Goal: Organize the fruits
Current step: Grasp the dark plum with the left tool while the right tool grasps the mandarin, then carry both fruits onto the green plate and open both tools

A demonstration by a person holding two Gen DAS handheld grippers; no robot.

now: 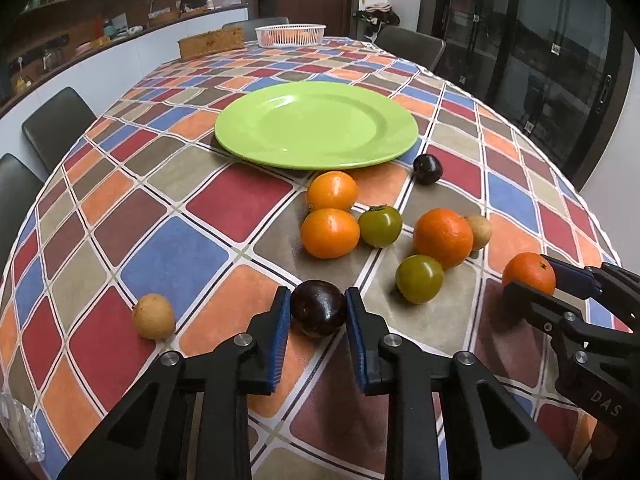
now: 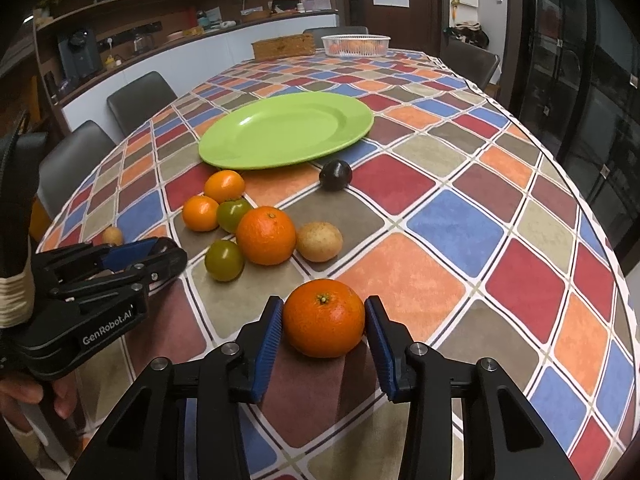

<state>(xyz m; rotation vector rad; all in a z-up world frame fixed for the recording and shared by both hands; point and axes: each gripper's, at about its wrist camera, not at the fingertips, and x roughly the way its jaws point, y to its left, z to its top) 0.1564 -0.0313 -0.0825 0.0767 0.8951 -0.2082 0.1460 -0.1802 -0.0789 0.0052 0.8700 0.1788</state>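
Nearest the front edge of the worktop [image 1: 224, 196], both tools are down at fruit level. Left tool [image 1: 318, 306] has its blue pads either side of a dark plum [image 1: 319, 307], pads touching or all but touching its flanks; fruit sits on the cloth, so prob. a grip just being taken, not a lift. Right tool [image 2: 324, 318] brackets an orange mandarin [image 2: 324, 317] the same way, narrow, pads at its sides, fruit resting on the cloth w/ stem up. Can't tell if either squeeze is firm.

Working both at once makes sense: each tool takes the fruit closest to it, w/o crossing.

Toward the front-left corner lies a tan round fruit [image 1: 153, 316], alone. Further in, mid-worktop, the loose cluster: two green persimmons [image 2: 225, 260], a big orange [image 2: 266, 235] touching another tan fruit [image 2: 319, 241], then two smaller oranges [image 2: 201, 213] close together. A second dark plum [image 2: 335, 175] sits just beside the rim of the green plate [image 2: 340, 120]. Plate holds nothing, likely the target, so task looks barely begun.

Surface: checked cloth, red/blue/orange/grey, flat, some grip. Far edge: a white basket [image 2: 355, 46] w/ orange fruit, and a woven box [image 2: 284, 47]. Beyond: chairs, shelving along the left wall, dark glass doors on the right.
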